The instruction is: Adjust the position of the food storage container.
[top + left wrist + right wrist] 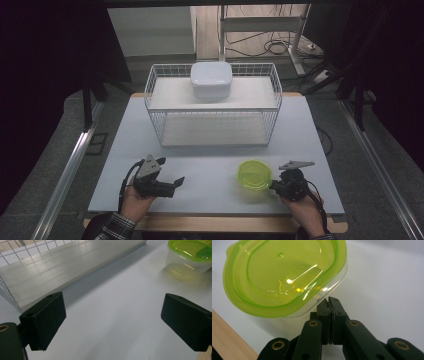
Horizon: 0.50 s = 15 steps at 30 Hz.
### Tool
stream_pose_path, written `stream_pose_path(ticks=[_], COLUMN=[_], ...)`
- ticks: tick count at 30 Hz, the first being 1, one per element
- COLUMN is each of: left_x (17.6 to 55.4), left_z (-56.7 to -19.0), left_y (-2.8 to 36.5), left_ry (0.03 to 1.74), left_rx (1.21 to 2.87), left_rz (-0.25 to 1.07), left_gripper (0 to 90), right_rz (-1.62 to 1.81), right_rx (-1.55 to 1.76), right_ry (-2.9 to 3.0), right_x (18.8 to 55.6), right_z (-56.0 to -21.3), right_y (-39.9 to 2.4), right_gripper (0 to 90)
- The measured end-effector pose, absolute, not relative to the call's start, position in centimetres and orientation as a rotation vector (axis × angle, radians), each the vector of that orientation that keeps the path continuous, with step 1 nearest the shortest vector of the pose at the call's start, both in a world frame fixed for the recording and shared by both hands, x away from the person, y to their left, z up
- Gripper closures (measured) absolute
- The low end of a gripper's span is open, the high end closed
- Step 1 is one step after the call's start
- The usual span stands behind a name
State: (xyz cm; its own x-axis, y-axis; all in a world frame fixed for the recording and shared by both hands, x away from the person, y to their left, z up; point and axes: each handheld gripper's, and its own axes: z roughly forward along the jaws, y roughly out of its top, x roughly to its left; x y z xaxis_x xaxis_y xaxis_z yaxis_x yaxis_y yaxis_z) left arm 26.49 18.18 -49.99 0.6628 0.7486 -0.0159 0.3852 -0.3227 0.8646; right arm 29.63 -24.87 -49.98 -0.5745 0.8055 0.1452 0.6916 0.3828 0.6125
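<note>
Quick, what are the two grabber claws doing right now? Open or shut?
Left gripper: open, jaws wide apart, holding nothing.
Right gripper: shut, jaws pressed together at the rim of the green-lidded container; whether it pinches the rim cannot be told.

Glossy clear plastic container [322, 293], translucent green lid [284, 275]; matt white table [210, 175].

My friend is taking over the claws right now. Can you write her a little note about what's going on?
Left claw: open, holding nothing, low over the table.
Right claw: jaws shut, tips right at the wall of the green-lidded tub, just under the lid's rim. Whether it pinches the rim, I can't tell.
The tub sits on the table, lid on, at the near right.
The wire rack stands behind, with a white box on top.
Done: nothing visible yet. Left: probably moving the tub.
</note>
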Motion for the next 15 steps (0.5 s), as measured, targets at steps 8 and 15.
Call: stream_pose_path(ticks=[8, 15], left_x=[26.5, 26.5], left_z=[-50.0, -50.0], left_y=[18.3, 18.3], left_ry=[0.888, 0.887], left_rx=[1.944, 1.946], left_rz=[0.488, 0.49], left_gripper=[5.5, 5.5], right_rz=[0.941, 0.927], right_rx=[1.301, 1.253], right_ry=[2.512, 2.551], right_x=[30.7, 31.7], right_z=[-50.5, -50.8], right_y=[-22.9, -21.0], right_gripper=[87.7, 87.7])
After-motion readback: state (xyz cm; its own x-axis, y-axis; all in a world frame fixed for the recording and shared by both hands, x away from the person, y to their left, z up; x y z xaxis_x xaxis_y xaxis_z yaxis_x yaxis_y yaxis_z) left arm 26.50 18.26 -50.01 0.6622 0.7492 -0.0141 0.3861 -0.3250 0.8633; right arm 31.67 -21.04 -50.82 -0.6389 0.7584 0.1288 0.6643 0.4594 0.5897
